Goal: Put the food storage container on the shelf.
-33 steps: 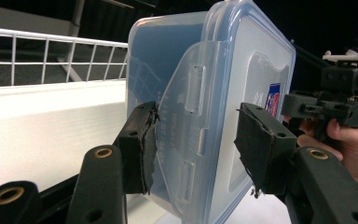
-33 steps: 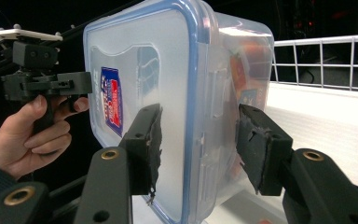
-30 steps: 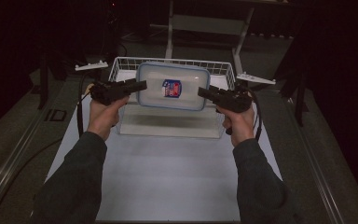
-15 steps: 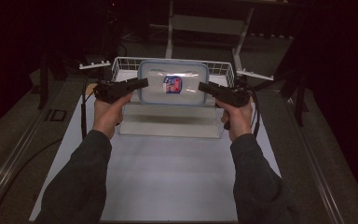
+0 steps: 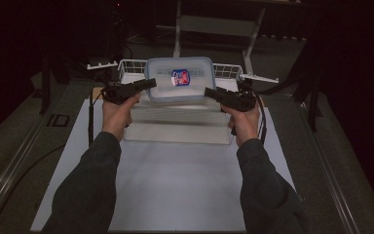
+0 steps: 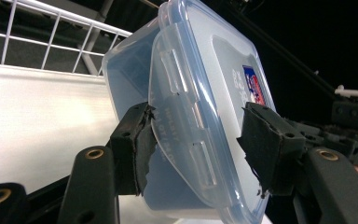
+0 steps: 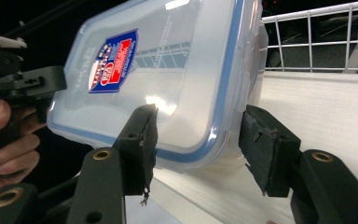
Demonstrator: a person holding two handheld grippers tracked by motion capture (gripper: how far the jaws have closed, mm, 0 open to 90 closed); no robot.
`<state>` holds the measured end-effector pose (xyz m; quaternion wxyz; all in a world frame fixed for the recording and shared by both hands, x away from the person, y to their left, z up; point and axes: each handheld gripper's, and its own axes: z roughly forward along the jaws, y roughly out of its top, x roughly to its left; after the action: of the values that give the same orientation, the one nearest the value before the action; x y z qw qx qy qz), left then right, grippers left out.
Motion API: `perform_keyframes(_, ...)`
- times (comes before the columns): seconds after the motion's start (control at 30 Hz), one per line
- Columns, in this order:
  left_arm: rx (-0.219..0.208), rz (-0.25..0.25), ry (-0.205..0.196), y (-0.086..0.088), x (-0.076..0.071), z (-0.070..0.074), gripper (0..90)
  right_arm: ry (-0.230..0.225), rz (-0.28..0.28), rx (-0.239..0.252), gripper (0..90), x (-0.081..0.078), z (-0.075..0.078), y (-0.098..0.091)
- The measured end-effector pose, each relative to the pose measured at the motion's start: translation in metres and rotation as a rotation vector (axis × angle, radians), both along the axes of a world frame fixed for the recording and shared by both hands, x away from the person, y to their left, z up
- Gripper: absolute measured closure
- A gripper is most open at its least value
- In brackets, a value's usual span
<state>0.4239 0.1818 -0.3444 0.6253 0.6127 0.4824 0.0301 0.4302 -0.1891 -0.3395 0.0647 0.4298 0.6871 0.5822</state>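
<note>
Since a second ago, your two hands have carried the clear rectangular plastic container with the blue-rimmed lid (image 5: 179, 80) farther from you, and it now hangs over the near rail of the white wire basket (image 5: 127, 66) instead of in front of it.

Taking that basket as the landmark: your left gripper (image 5: 148, 83) sits just in front of the basket's left end. In the left gripper view its jaws stand apart, one pad (image 6: 137, 145) against the container's side wall by the lid latches, the other pad on the lid side with a gap showing, so you straddle the left end rather than clamp it.

Between the grippers, the container (image 6: 205, 93) is held up off the white table (image 5: 175, 180), its lid tilted toward you, the red and blue label (image 5: 180, 77) facing up.

Your right gripper (image 5: 210, 92) sits just in front of the basket's right end. In the right gripper view its jaws are likewise spread around the container's right edge (image 7: 223, 93), one pad touching the lid, the other standing just off the rim.
</note>
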Motion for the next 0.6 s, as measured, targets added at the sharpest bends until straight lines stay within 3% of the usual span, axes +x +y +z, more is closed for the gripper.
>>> perform_keyframes(0.13, -0.004, 0.006, 0.015, -0.002, 0.006, 0.002, 43.9, 0.001, -0.022, 0.004, 47.0, 0.000, 0.000, 0.000)
perform_keyframes(0.17, 0.006, 0.027, 0.010, -0.003, 0.006, 0.002, 43.8, 0.002, -0.030, 0.006, 47.0, 0.001, -0.001, 0.000)
perform_keyframes(0.23, 0.068, 0.096, -0.013, -0.007, 0.004, 0.006, 46.0, 0.000, -0.038, 0.023, 44.8, 0.001, -0.001, 0.001)
perform_keyframes(0.37, 0.148, 0.143, -0.010, -0.009, 0.004, 0.010, 46.6, 0.015, -0.080, 0.080, 41.3, 0.002, -0.001, 0.000)
perform_keyframes(0.6, 0.178, 0.143, -0.048, -0.004, -0.003, 0.012, 45.3, -0.059, -0.141, -0.010, 38.9, -0.002, 0.005, -0.010)
